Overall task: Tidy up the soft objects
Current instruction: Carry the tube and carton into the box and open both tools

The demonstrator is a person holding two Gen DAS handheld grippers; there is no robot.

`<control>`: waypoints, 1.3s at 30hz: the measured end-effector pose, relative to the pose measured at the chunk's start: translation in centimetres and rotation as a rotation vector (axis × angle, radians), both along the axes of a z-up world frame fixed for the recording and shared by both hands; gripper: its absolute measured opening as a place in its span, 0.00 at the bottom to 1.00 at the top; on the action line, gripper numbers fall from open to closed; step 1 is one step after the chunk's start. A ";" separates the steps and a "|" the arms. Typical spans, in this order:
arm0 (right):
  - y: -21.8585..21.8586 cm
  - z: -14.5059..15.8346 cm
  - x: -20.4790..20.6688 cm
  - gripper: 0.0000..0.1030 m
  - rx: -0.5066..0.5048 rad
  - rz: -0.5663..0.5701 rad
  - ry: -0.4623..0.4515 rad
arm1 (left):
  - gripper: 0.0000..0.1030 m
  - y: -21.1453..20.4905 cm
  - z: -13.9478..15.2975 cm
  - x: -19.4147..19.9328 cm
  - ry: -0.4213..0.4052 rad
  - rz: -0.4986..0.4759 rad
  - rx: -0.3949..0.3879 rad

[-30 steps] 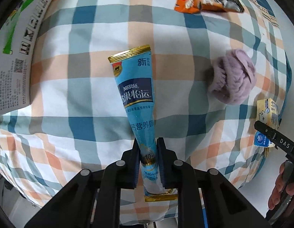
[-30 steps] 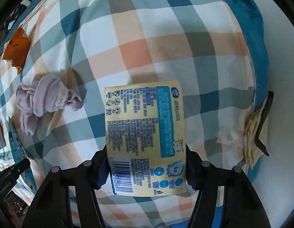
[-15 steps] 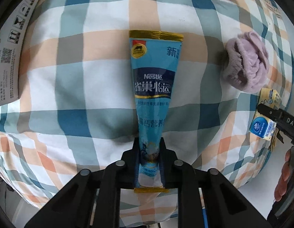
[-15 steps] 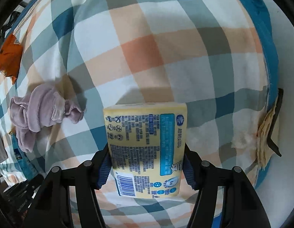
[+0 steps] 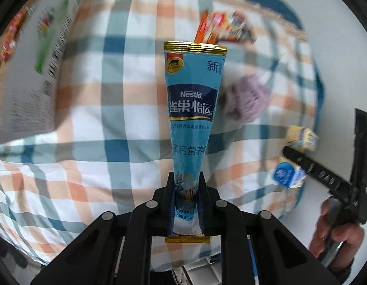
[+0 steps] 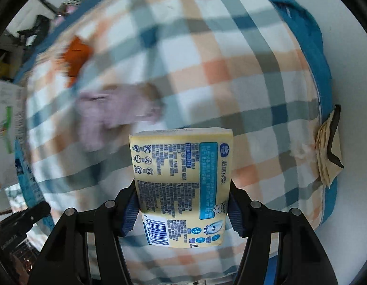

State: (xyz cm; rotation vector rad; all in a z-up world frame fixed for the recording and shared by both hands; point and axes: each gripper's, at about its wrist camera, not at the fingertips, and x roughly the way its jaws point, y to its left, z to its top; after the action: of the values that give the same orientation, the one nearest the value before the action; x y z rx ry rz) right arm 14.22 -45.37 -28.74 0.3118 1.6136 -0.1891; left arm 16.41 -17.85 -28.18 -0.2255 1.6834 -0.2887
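Observation:
My left gripper is shut on the narrow end of a blue Nestle pouch and holds it upright, lifted off the plaid cloth. My right gripper is shut on a yellow tissue pack, also held above the cloth; the pack and the right gripper show at the right of the left wrist view. A purple knitted item lies on the cloth to the right of the pouch; it is blurred in the right wrist view.
An orange snack bag lies at the far side of the cloth, also seen in the right wrist view. A white printed box borders the cloth on the left. A folded paper wad sits at the cloth's right edge.
Both grippers have risen and pulled back from the cloth with their objects. The pouch now stands upright in the left gripper. The background is motion-blurred.

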 end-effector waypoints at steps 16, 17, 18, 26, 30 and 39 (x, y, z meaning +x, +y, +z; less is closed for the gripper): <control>29.0 12.7 5.3 0.63 0.185 0.310 -0.232 | 0.12 18.9 13.1 5.1 -0.267 0.120 -0.002; 30.4 12.8 5.5 0.63 0.187 0.319 -0.231 | 0.12 20.6 13.2 5.6 -0.276 0.125 0.017; 31.9 12.7 5.9 0.63 0.191 0.327 -0.232 | 0.12 22.1 13.2 6.1 -0.283 0.129 0.043; 41.2 10.4 8.8 0.63 0.167 0.358 -0.189 | 0.12 31.3 10.3 11.2 -0.282 0.115 0.211; 43.3 7.7 9.9 0.63 0.125 0.345 -0.151 | 0.12 33.0 7.5 14.0 -0.259 0.058 0.281; 44.8 1.7 12.5 0.63 0.082 0.300 -0.068 | 0.13 34.8 1.6 19.2 -0.188 -0.039 0.357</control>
State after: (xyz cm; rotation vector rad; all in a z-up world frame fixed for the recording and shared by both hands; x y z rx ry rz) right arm 26.73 -0.55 -27.03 0.1342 1.5824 0.1161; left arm 35.62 16.93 -26.53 0.0981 1.5240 -0.0337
